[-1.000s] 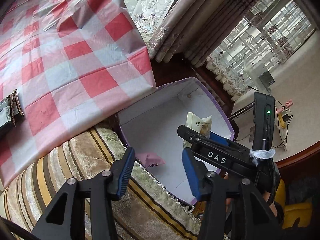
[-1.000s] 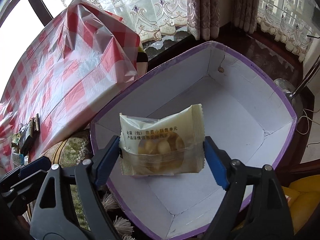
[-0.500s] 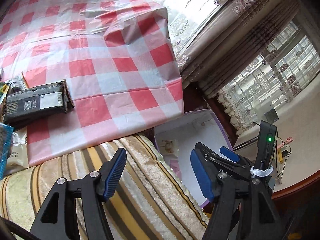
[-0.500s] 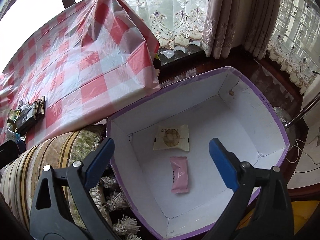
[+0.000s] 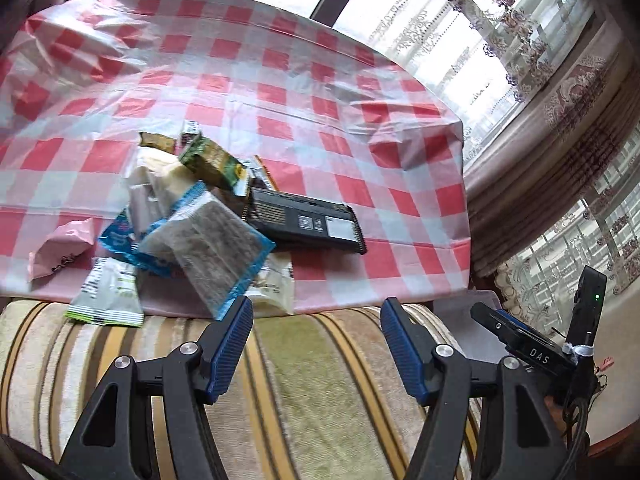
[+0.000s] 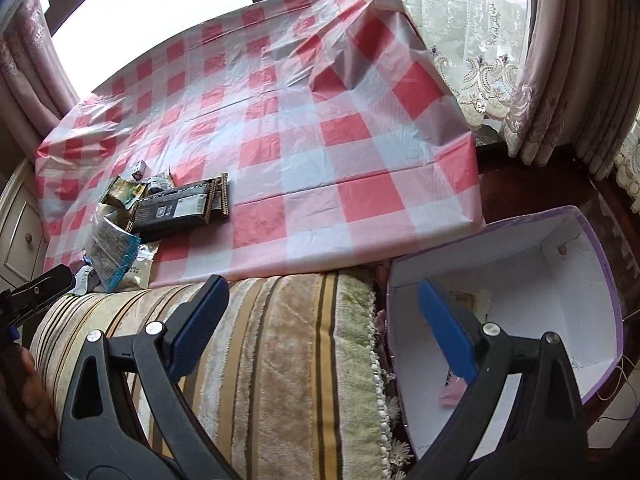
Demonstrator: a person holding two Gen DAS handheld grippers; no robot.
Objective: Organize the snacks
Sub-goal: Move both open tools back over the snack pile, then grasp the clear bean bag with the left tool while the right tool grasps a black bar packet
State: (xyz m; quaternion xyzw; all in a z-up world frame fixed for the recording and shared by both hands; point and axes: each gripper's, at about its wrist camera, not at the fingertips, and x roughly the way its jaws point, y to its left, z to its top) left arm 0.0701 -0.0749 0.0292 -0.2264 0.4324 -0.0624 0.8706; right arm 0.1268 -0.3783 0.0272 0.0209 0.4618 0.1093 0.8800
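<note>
A pile of snack packets (image 5: 192,224) lies at the near edge of the red-and-white checked tablecloth (image 5: 320,120). It includes a long black packet (image 5: 304,220), a blue-edged clear packet (image 5: 216,248), a green one (image 5: 212,160) and a pink one (image 5: 60,248). My left gripper (image 5: 316,320) is open and empty over a striped cushion, just short of the pile. My right gripper (image 6: 320,292) is open and empty over the same cushion (image 6: 288,360). Right of it, the purple-rimmed white box (image 6: 560,264) holds a cream packet (image 6: 476,300) and a pink packet (image 6: 454,394), both partly hidden by my finger.
The right gripper's body (image 5: 532,348) shows at the right of the left wrist view, beside a sliver of the box (image 5: 468,312). Curtains (image 6: 540,100) and windows stand behind the table. A dark wooden ledge (image 6: 520,184) runs behind the box.
The right gripper opened and the cream packet dropped into the box. Both views swung from the box toward the table and the snack pile. The left jaws stand wider.
</note>
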